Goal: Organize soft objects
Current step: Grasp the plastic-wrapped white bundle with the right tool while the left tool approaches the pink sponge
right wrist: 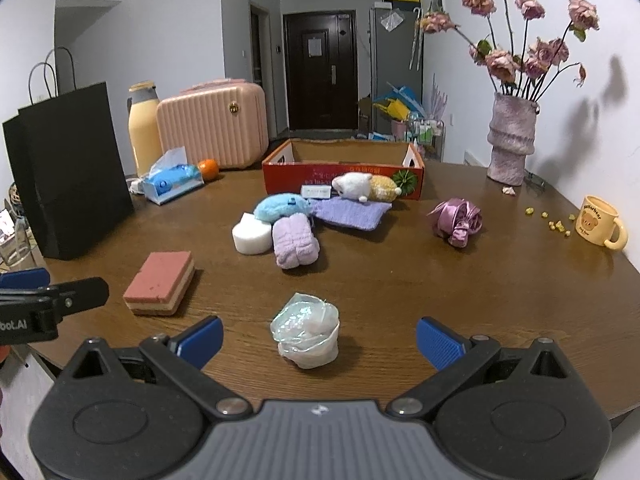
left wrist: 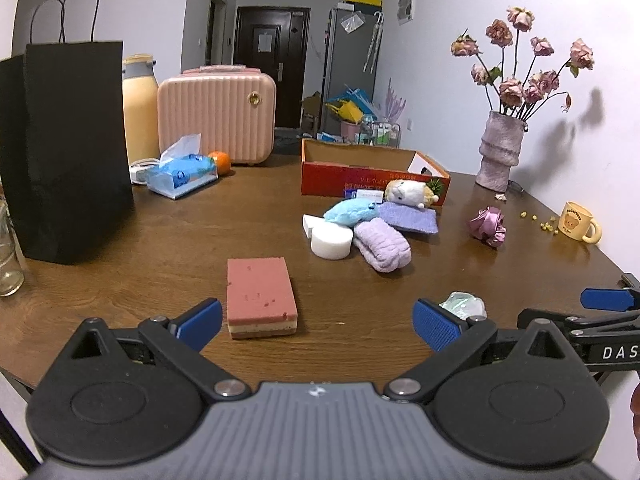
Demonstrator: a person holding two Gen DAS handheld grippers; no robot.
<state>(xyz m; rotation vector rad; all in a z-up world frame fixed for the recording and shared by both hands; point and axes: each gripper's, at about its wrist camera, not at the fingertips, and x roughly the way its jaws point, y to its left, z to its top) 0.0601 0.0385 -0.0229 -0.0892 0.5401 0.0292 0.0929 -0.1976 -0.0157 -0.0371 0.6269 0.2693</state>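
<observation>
My left gripper (left wrist: 318, 326) is open, low over the table's near edge, with a pink layered sponge (left wrist: 260, 297) just ahead between its fingers, nearer the left one. My right gripper (right wrist: 320, 340) is open, with a shiny plastic-wrapped soft ball (right wrist: 306, 330) between its fingers. Further on lie a white round sponge (right wrist: 252, 236), a lilac rolled towel (right wrist: 295, 242), a blue plush (right wrist: 282, 206), a purple knitted cloth (right wrist: 352, 212), a white and yellow plush (right wrist: 366, 188) and a purple satin scrunchie (right wrist: 458, 218). An open red cardboard box (right wrist: 344, 172) stands behind them.
A black paper bag (left wrist: 68, 152), a tissue pack (left wrist: 182, 172), an orange (left wrist: 222, 160), a yellow bottle and a pink case (left wrist: 218, 114) stand at the back left. A vase of dried roses (right wrist: 512, 140) and a yellow mug (right wrist: 600, 222) stand right, with small crumbs near the mug.
</observation>
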